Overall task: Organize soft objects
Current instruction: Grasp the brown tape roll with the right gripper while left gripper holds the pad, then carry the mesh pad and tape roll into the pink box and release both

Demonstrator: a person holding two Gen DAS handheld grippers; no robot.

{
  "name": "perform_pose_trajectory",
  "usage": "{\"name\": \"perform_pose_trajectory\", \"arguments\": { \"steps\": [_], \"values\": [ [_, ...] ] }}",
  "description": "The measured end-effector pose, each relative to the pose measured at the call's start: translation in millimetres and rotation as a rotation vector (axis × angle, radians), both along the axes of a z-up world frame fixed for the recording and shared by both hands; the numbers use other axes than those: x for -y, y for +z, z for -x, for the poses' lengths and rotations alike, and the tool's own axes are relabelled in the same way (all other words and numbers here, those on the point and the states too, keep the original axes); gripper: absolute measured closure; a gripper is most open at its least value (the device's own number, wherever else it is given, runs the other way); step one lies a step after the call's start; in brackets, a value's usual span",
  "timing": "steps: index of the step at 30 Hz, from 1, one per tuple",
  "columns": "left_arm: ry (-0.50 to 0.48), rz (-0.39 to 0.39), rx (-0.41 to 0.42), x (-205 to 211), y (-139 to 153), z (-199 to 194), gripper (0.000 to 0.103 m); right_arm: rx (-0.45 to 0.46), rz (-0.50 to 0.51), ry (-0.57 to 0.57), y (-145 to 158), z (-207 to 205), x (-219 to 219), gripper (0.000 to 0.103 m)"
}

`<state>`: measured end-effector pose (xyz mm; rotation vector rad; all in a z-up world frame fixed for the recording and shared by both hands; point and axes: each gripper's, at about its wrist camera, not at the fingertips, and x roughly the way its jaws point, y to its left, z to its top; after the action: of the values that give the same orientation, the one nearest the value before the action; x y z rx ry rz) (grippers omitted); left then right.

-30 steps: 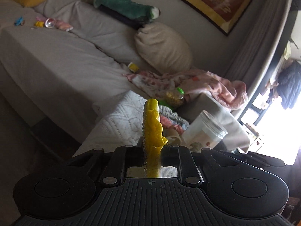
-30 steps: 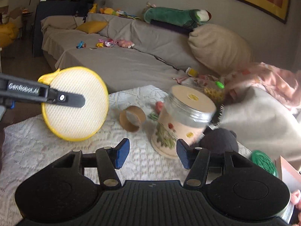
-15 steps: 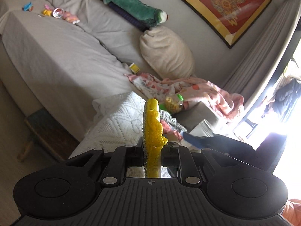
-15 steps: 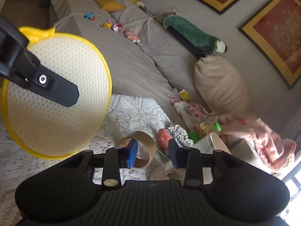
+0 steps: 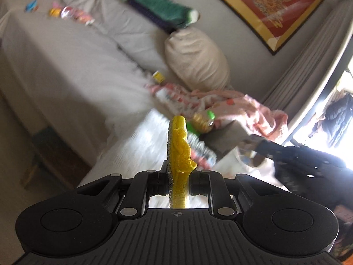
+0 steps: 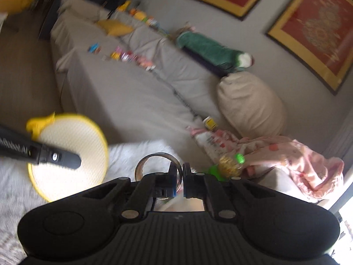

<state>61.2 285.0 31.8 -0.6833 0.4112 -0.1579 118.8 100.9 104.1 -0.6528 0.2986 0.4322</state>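
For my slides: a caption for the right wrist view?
Right gripper clamps tape ring; left gripper holds yellow pad.

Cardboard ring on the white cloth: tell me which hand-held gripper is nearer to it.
Right. The right hand-held gripper has just closed with its tips at the cardboard ring; a grip is unclear. The left hand-held gripper holds the yellow pad off to the side.

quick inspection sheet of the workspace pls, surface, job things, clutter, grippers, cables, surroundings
surface: white knitted cloth, blurred
job's things: round yellow-edged pad held on edge, lifted off the cloth; tape roll in the right gripper's jaws
clutter: bottle with green cap, pink blanket, small toys on the sofa
grippers: left gripper shut on the pad; right gripper jaws have just been closing, now on the tape roll's wall
cables: nothing seen
surroundings: grey sofa, beige cushion, green plush, framed pictures
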Motion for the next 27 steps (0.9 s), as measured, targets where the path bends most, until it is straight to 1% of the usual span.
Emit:
{"name": "perform_pose_trajectory", "arguments": {
  "steps": [2, 4, 7, 10, 13, 16, 19, 23, 27],
  "values": [
    [0.004, -0.068, 0.044, 6.9, 30.5, -13.3, 0.085, -0.026, -0.09, -0.015, 30.3, -8.5, 21.2, 0.098],
    [-0.008, -0.109, 0.078, 16.2, 56.6, -27.2, 0.085, -0.034, -0.169, -0.041, 56.1, -15.8, 47.7, 0.098],
    [-0.05, -0.175, 0.126, 45.7, 97.5, -53.0, 0.085, -0.028, -0.263, -0.09, 86.8, -19.3, 98.2, 0.098],
    [-0.117, -0.196, 0.156, 81.4, 123.5, -76.6, 0.085, 0.001, -0.3, -0.162, 101.6, -17.9, 149.6, 0.098],
    [-0.223, -0.189, 0.169, 131.1, 140.2, -99.4, 0.085, 0.026, -0.314, -0.248, 107.5, -13.6, 202.5, 0.098],
    [-0.357, -0.18, 0.167, 184.2, 148.2, -118.4, 0.085, 0.056, -0.33, -0.332, 111.5, -8.3, 254.0, 0.098],
    [-0.484, -0.155, 0.144, 231.7, 146.5, -133.9, 0.085, 0.077, -0.368, -0.409, 113.7, -4.6, 303.4, 0.098],
    [-0.648, -0.117, 0.057, 293.1, 126.4, -148.0, 0.085, 0.084, -0.397, -0.484, 107.6, -7.4, 354.3, 0.098],
    [-0.79, -0.145, -0.027, 343.1, 102.4, -147.0, 0.085, 0.045, -0.421, -0.52, 91.8, -11.9, 383.7, 0.098]
  ]
}}
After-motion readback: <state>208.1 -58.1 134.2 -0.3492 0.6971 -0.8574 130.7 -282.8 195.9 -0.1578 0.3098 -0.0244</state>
